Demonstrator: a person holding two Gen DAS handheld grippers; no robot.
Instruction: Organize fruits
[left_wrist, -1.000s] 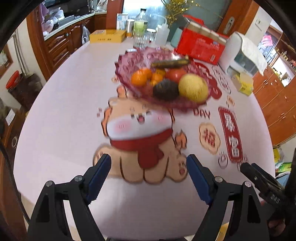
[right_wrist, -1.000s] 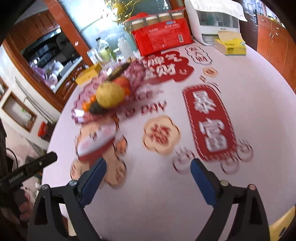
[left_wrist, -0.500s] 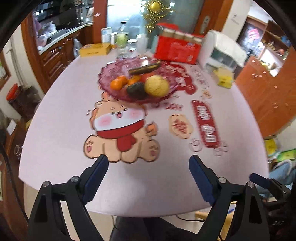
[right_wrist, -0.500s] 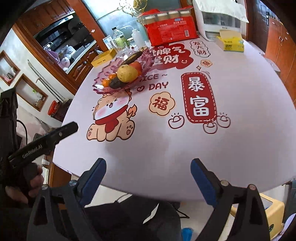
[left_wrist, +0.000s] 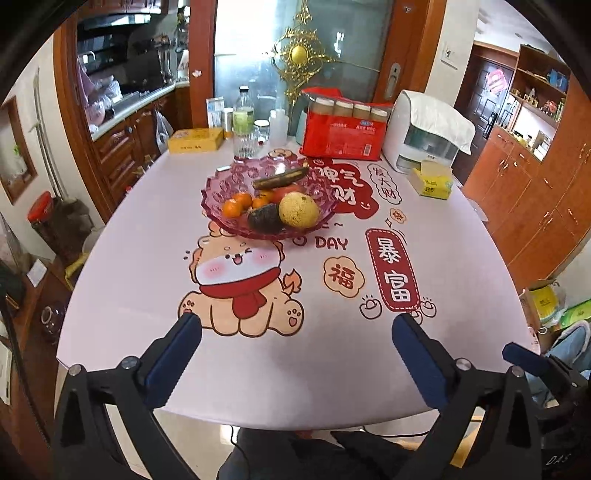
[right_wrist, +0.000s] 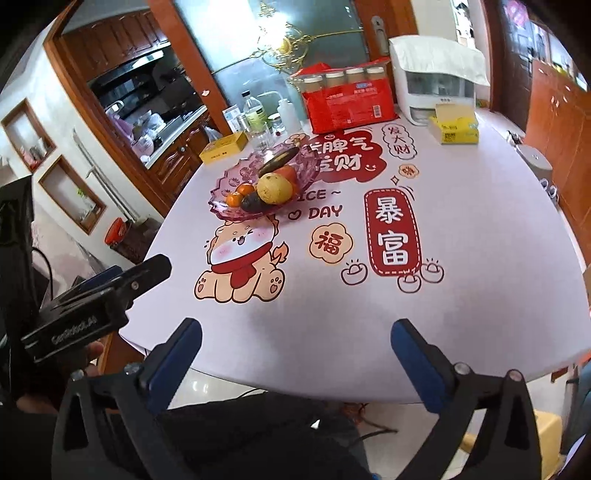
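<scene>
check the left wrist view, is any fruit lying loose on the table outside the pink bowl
No, every fruit sits inside the pink bowl; the table around it shows only printed pictures.

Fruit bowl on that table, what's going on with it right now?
A person holds a gripper in each hand at the near edge of the table. The left gripper and right gripper are both opening with nothing between the jaws. All the fruit, including oranges and a banana, sits in the pink bowl, untouched.
</scene>
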